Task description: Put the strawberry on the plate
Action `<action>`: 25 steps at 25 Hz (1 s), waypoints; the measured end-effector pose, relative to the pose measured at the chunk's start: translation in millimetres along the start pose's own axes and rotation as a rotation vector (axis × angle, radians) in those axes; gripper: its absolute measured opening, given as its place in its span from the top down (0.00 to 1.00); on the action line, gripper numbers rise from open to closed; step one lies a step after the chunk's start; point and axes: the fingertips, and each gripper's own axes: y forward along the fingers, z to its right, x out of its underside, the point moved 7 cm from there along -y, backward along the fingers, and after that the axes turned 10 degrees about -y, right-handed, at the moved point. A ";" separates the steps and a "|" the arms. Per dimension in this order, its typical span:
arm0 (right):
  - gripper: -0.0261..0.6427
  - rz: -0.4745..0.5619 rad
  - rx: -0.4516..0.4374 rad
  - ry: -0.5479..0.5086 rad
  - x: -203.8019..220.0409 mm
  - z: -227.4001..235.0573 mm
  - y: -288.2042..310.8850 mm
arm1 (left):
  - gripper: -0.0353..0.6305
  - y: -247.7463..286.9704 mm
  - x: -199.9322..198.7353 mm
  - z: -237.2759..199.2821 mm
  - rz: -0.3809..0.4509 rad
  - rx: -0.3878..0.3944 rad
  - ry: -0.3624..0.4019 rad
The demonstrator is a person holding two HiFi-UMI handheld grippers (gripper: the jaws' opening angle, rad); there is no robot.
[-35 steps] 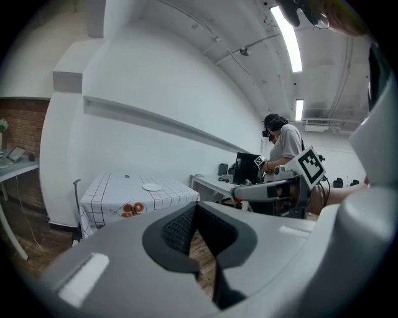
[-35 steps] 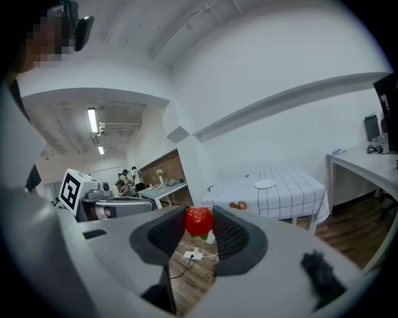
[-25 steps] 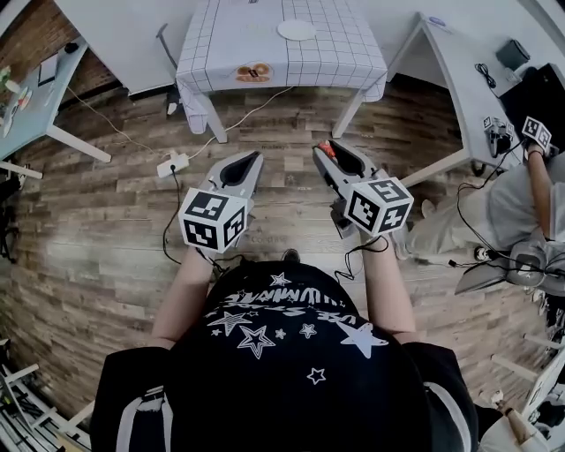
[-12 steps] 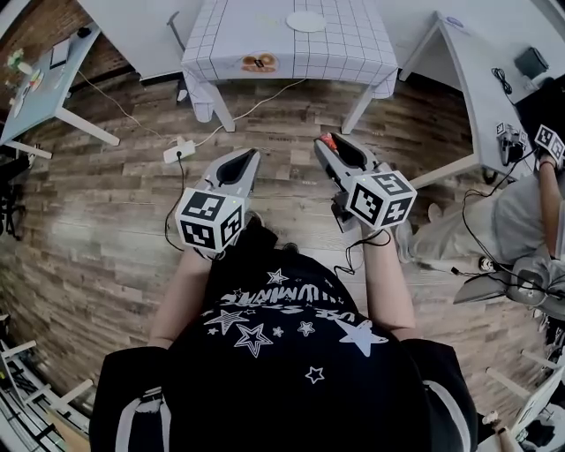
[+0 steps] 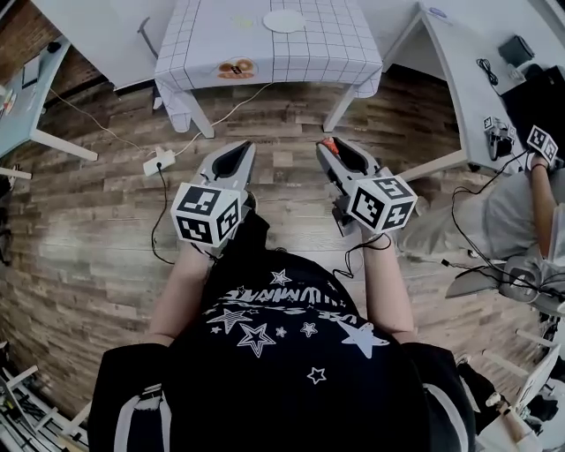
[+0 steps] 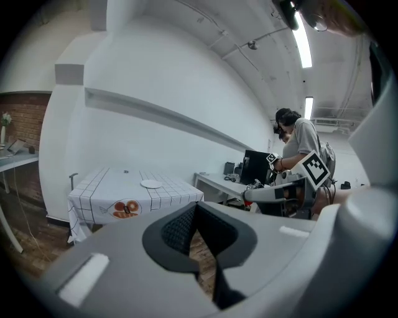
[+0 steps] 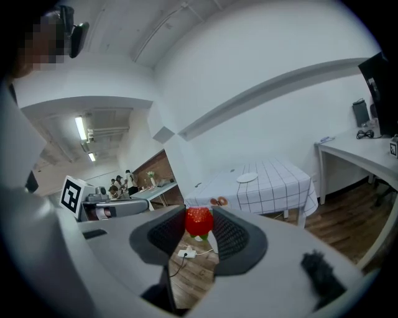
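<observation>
There's the right gripper (image 5: 327, 145) carrying the strawberry (image 7: 198, 222). It's pinched right at the tips of the fingers (image 7: 231, 237), red body between the ribbed pads and green cap hanging below. Those fingers are closed down to the berry's width and no further. The left gripper (image 5: 242, 147) rides alongside, its fingers brought together at the tips with nothing between them.

The plate (image 5: 284, 20) lies well ahead of both sets of fingers, a small white disc on the checked-cloth worktop (image 5: 335, 53). Bare wood floor (image 5: 291, 177) stretches between fingertips and table. So the berry is up in the air, nowhere near set down yet.

How will it handle? I'd judge it light, small and soft-skinned, the sort that bruises or squirts out under a hard squeeze. The hold across its widest part looks right to me. It wants gentle pressure and a low, slow release onto the plate, since a rounded berry may well roll.

Against half a second ago, the worktop and plate have slid leftward in the head view. The power strip (image 5: 159, 162) on the floor has gone with them, so the person seems to be turning or stepping on the way in. Both grippers keep the same formation out front, and the strawberry is still clamped at the right fingertips.
</observation>
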 end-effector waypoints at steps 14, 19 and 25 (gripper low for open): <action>0.74 -0.043 0.024 0.011 -57.5 73.0 167.3 | 0.93 106.8 -79.3 -142.9 -0.014 -0.005 -0.037; 0.74 -0.075 0.011 0.002 -87.3 94.6 243.9 | 0.93 137.9 -111.2 -209.0 -0.030 -0.024 -0.070; 0.74 -0.092 0.028 -0.006 -119.0 115.9 313.5 | 0.93 170.5 -148.1 -271.0 -0.025 -0.022 -0.104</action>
